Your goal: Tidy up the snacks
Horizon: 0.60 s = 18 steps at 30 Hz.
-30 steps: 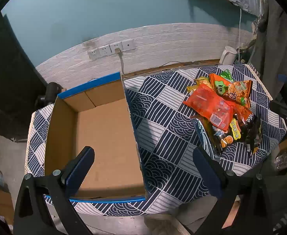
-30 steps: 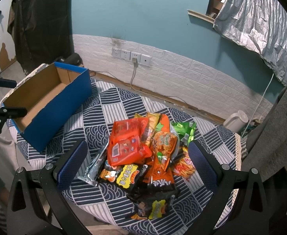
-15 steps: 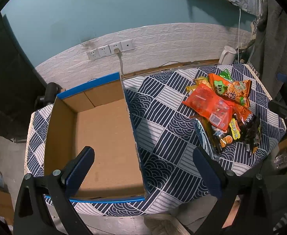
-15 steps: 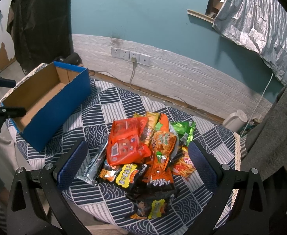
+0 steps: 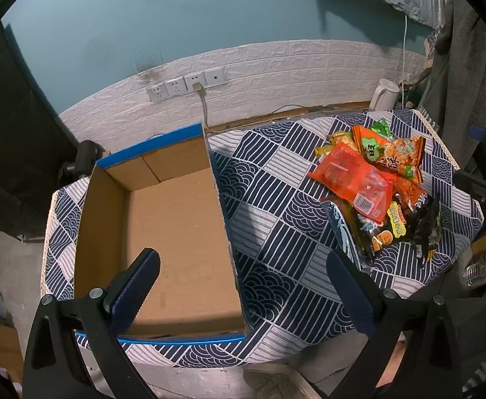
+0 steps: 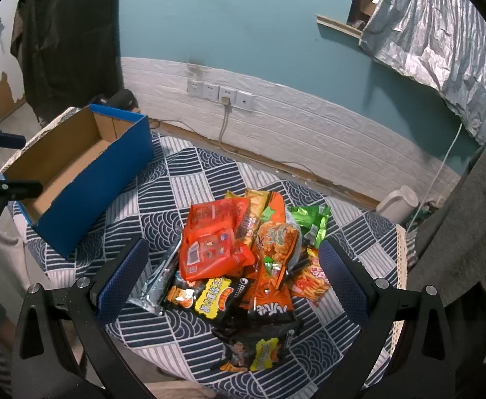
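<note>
Little has changed for you over the last second: both views have only drifted slightly, the snack pile sitting a touch lower in the left wrist view, and nothing on the table has moved. Your left gripper (image 5: 243,286) hangs above the near edge of the table with its fingers spread wide and holding nothing, one finger over the open cardboard box (image 5: 176,232), the other over the patterned tablecloth (image 5: 276,206). Your right gripper (image 6: 233,279) is likewise spread and unloaded, its fingers flanking the heap of snack bags (image 6: 243,266) from above without touching it. The red-orange packet (image 6: 213,242) lies on top of the heap, with black bags (image 6: 209,299) toward the near edge and a green packet (image 6: 309,219) on the far side. A broad strip of bare cloth separates box and heap. The box's blue wall (image 6: 100,183) faces the snacks, and a white kettle (image 6: 399,202) stands beyond the far corner.
</note>
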Each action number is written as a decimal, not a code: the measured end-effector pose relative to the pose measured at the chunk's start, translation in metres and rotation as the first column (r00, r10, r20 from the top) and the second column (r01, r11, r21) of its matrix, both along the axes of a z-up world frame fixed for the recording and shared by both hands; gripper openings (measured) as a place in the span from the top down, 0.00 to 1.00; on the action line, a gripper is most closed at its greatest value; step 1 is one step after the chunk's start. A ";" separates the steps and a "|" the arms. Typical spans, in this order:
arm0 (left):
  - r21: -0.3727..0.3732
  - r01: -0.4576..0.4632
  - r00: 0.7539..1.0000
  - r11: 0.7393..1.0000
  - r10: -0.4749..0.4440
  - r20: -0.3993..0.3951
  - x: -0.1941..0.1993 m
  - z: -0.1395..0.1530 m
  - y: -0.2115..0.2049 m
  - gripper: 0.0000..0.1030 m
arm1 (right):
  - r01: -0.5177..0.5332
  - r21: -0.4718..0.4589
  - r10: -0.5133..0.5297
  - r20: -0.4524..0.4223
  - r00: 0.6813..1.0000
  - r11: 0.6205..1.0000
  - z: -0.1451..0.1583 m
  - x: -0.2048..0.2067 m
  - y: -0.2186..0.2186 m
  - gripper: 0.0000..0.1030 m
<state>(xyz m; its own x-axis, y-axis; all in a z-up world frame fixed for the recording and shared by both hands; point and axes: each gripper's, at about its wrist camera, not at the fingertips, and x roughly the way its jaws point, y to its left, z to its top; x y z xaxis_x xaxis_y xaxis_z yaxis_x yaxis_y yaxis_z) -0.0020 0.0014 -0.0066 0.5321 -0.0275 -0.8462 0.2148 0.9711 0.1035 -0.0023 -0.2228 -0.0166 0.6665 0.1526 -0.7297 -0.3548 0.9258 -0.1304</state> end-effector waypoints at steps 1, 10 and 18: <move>0.000 0.000 1.000 1.000 0.000 0.000 0.000 0.000 0.000 0.01 | -0.001 -0.001 0.001 0.000 1.000 1.000 0.001 0.000 0.000 0.03; 0.000 0.001 1.000 1.000 -0.001 -0.001 0.001 -0.001 0.000 0.01 | 0.001 -0.001 -0.001 0.000 1.000 1.000 0.001 0.000 -0.001 0.03; -0.037 0.003 0.998 0.999 -0.005 -0.061 0.012 -0.019 -0.009 0.01 | 0.034 -0.023 -0.035 -0.023 0.999 0.999 -0.017 0.008 -0.021 0.03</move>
<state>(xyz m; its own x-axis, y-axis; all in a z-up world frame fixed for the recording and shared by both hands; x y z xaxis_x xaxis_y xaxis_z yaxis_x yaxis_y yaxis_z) 0.0100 -0.0079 -0.0261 0.4791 -0.0618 -0.8756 0.2238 0.9732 0.0538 0.0057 -0.2434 -0.0336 0.6540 0.1127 -0.7480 -0.3257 0.9345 -0.1439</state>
